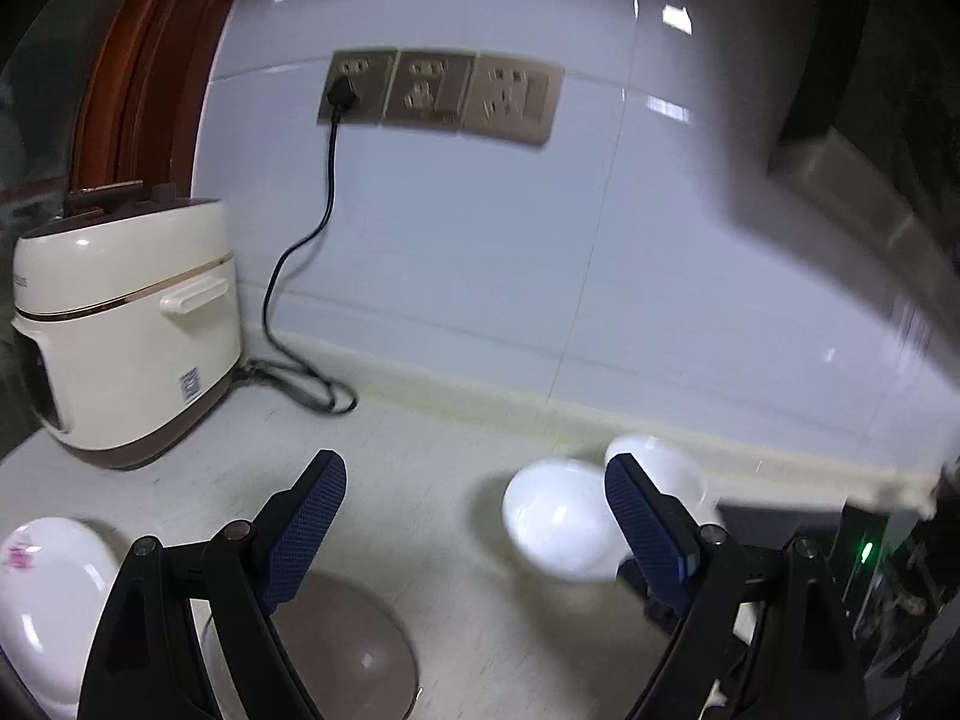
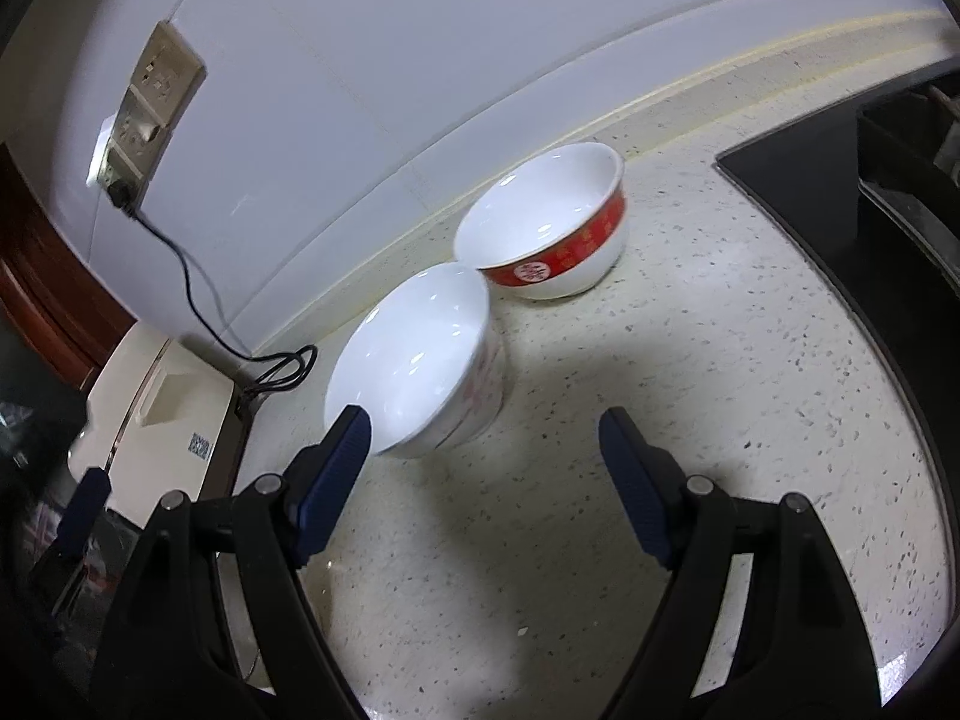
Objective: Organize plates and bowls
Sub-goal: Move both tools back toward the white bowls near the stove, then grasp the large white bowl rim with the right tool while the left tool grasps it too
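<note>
While both bowls (image 2: 420, 360) sit touching (rims meeting), the left gripper (image 1: 474, 516) and right gripper (image 2: 485, 450) gape, grasping nothing.

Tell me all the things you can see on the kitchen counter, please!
Bowls: 2, white, one with a red band, one with faint pink marks, touching near the wall.
Dish with pink flower: 1, white, counter's near left edge.
Glass lid: 1, clear, beneath the left tongs.
Rice cooker: 1, cream and brown, far left.
Cord: 1, black, plugged into the wall.
Socket panel: 3 plates, beige, on the white wall.
Stove: 1, black, right side.
Counter: 1, speckled cream.
Left tongs: open, empty.
Right tongs: open, empty, facing the bowls.
</note>
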`<action>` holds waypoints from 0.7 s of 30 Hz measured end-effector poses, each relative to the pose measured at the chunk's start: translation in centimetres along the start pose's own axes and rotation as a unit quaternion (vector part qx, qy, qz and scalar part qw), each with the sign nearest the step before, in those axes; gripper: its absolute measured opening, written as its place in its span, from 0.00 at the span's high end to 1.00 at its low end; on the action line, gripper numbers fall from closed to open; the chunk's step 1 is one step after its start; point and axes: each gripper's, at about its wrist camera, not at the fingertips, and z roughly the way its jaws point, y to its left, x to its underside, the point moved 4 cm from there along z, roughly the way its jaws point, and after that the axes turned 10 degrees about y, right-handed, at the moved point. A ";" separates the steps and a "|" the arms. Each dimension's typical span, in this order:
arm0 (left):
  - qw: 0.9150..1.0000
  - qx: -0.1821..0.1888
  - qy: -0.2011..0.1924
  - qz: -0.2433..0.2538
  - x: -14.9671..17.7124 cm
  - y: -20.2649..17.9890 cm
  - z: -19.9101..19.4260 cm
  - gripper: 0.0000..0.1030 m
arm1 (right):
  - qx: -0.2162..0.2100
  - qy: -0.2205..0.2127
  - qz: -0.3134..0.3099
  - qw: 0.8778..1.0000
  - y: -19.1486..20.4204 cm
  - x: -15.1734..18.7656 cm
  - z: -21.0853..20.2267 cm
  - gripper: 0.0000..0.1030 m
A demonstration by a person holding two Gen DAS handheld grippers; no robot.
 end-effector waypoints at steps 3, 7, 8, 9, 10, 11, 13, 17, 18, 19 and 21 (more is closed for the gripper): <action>1.000 0.005 -0.007 -0.006 0.2 0.8 0.7 0.13 | 0.000 0.000 0.017 1.000 -0.8 -0.1 0.1 0.21; 1.000 0.027 -0.004 -0.010 0.4 1.5 0.7 0.13 | 0.003 -0.005 0.023 1.000 -1.0 -0.4 0.3 0.21; 1.000 0.029 -0.003 -0.007 0.3 1.5 0.8 0.13 | 0.001 -0.007 0.023 1.000 -1.0 -0.5 0.3 0.21; 1.000 0.029 -0.003 -0.006 0.3 1.5 0.8 0.13 | 0.001 -0.011 0.021 1.000 -0.9 -0.8 0.5 0.21; 1.000 0.030 0.000 -0.009 0.2 1.5 0.9 0.13 | 0.003 -0.012 0.018 1.000 -0.8 -1.1 0.7 0.21; 0.999 0.032 0.006 -0.011 0.2 1.6 1.1 0.13 | 0.005 -0.012 0.017 1.000 -0.6 -1.3 1.0 0.21; 0.999 0.032 0.018 -0.012 0.2 1.6 1.7 0.13 | 0.005 -0.004 0.022 1.000 -0.5 -1.9 1.9 0.21; 0.999 0.030 0.038 -0.007 0.6 1.4 2.5 0.13 | 0.024 0.019 0.021 0.999 0.0 -2.7 3.8 0.21; 0.999 0.028 0.042 -0.006 0.6 1.3 2.7 0.13 | 0.027 0.026 0.019 0.999 0.1 -2.8 4.3 0.21; 0.999 0.026 0.048 -0.001 0.7 1.2 2.9 0.13 | 0.028 0.033 0.015 0.999 0.4 -2.9 4.8 0.21; 0.998 0.023 0.055 0.007 0.8 0.9 3.2 0.13 | 0.029 0.041 0.007 0.999 0.9 -3.0 5.4 0.21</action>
